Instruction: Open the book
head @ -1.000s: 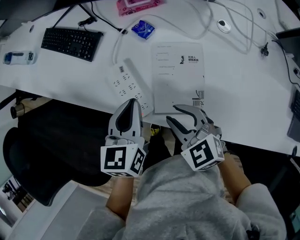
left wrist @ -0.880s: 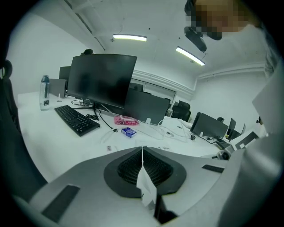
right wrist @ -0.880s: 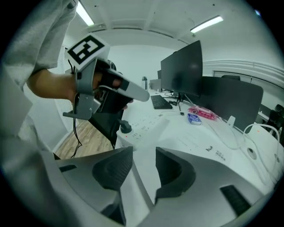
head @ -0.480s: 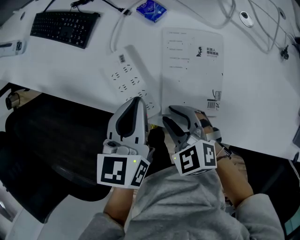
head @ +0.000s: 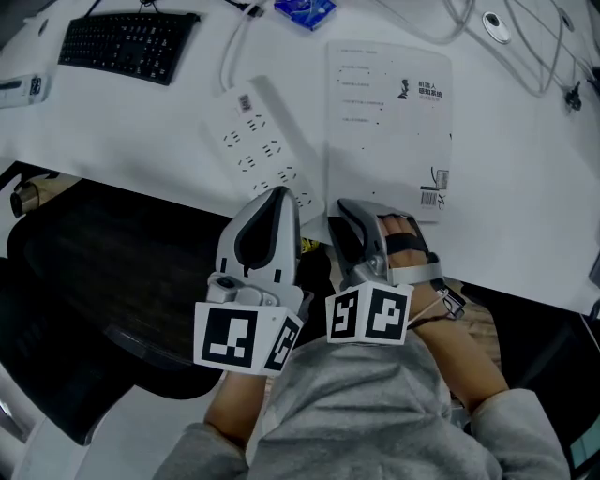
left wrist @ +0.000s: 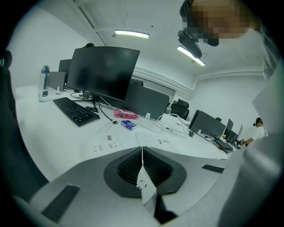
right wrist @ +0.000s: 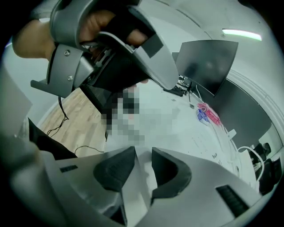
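The closed white book [head: 389, 122] lies flat on the white desk [head: 525, 206], its barcode near the front right corner; the left gripper view shows the book [left wrist: 155, 141] beyond the jaws. My right gripper [head: 345, 211] points down at the desk edge, just before the book's near-left corner. Its jaws have just been closing and still stand open with a narrow gap [right wrist: 143, 153]; I see nothing of the book between them. My left gripper [head: 278, 195] is shut [left wrist: 142, 153] and empty, close beside the right one, over the near end of the power strip [head: 267, 150].
A black keyboard [head: 127, 42] lies at the far left, a blue packet [head: 305, 9] beyond the book, and cables [head: 525, 56] run at the far right. A black office chair [head: 103, 281] stands under the desk at the left. Monitors [left wrist: 104, 73] line the back.
My right gripper has sunk and rolled, so its marker cube now faces me squarely, and it has drawn closer to the left gripper. The left gripper has dropped slightly.
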{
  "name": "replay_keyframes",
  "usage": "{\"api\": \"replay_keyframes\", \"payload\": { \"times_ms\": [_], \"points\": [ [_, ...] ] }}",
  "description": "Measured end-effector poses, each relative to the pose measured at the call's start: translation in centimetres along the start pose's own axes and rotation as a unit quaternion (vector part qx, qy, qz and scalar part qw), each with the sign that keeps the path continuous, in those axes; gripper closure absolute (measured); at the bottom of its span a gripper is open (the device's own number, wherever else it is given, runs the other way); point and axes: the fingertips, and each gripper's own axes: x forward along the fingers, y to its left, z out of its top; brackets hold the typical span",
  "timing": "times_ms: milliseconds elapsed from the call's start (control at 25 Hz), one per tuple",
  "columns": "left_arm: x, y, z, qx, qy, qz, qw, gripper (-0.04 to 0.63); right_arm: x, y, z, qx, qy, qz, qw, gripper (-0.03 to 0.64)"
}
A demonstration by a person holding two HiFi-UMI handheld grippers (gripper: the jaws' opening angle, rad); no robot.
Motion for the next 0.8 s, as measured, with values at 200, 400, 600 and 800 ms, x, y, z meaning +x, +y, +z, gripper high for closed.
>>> {"api": "replay_keyframes", "payload": {
  "times_ms": [200, 400, 600, 800],
  "points": [
    [-0.5, -0.1, 0.2, -0.003, -0.006, 0.0, 1.0, 0.578, -0.7, -0.1, 0.2, 0.094, -0.054, 0.027, 0.994, 0.515],
    [-1.2, 0.3, 0.3, -0.001, -0.012, 0.006, 0.9999, 0.578, -1.5, -0.5, 0.3, 0.194, -0.096, 0.026, 0.976, 0.568],
    [-1.8, 0.5, 0.1, 0.003, -0.014, 0.008, 0.9999, 0.578, -3.1, -1.9, 0.7, 0.284, -0.151, 0.0, 0.947, 0.58],
    [-2.2, 0.2, -0.1, 0.005, -0.016, 0.005, 0.9999, 0.58, -4.5, -3.3, 0.6, 0.345, -0.186, -0.014, 0.92, 0.581]
  ]
}}
